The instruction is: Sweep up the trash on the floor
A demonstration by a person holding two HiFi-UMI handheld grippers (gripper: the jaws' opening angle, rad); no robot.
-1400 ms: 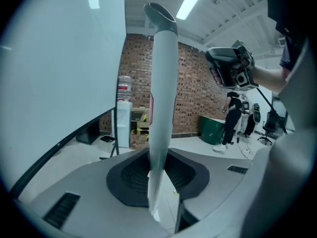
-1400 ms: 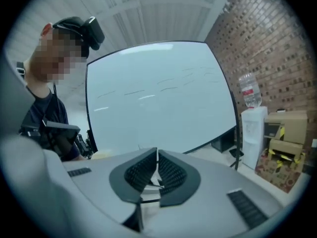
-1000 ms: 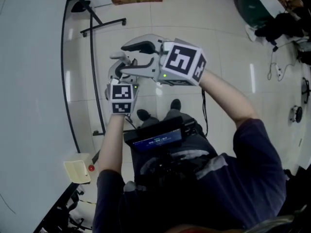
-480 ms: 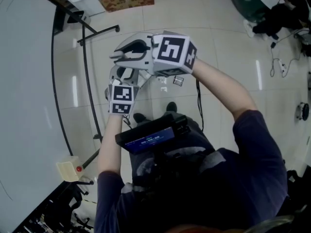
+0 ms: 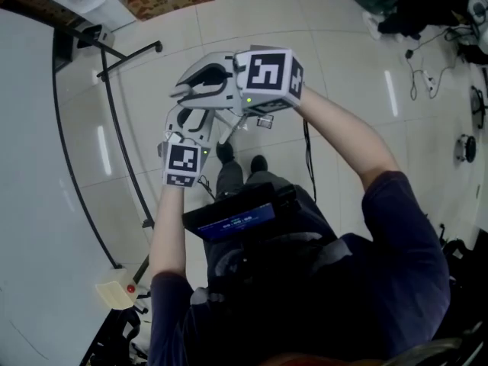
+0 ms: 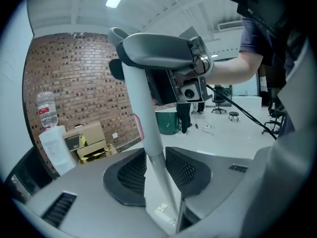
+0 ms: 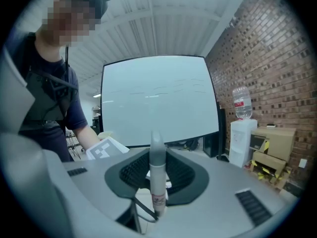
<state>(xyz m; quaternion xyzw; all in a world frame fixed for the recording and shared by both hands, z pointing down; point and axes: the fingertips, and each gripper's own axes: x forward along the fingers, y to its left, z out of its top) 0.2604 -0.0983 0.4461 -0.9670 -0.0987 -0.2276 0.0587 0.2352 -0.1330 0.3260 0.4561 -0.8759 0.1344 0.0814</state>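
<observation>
Left claw (image 6: 157,165) first: in its own view a long pale-grey broom handle (image 6: 141,98) comes down slantwise between my two dark meshed pads, which lie close against it on either side. These jaws have just been easing apart, so I judge the hold a light one, enough to steer and little more. Past the pads, low beside the foot of the handle, a small yellowish scrap of trash (image 6: 162,208) lies flat on the glossy pale tiled floor (image 6: 218,140). In the right gripper view my right claw (image 7: 157,175) is part-closed with its pads pressed on the darker grey upper end of the handle, which stands upright between them, tip poking above. From the head view the right claw sits farther out from my body and the left claw closer in. The handle's long axis runs from the one down through the other to the floor by my dark shoes (image 5: 223,152). A small dark scrap (image 5: 264,120) lies just beyond them. So the trash is below both claws, at the handle's far end, and the left claw is nearer it. I cannot see the broom's head.
</observation>
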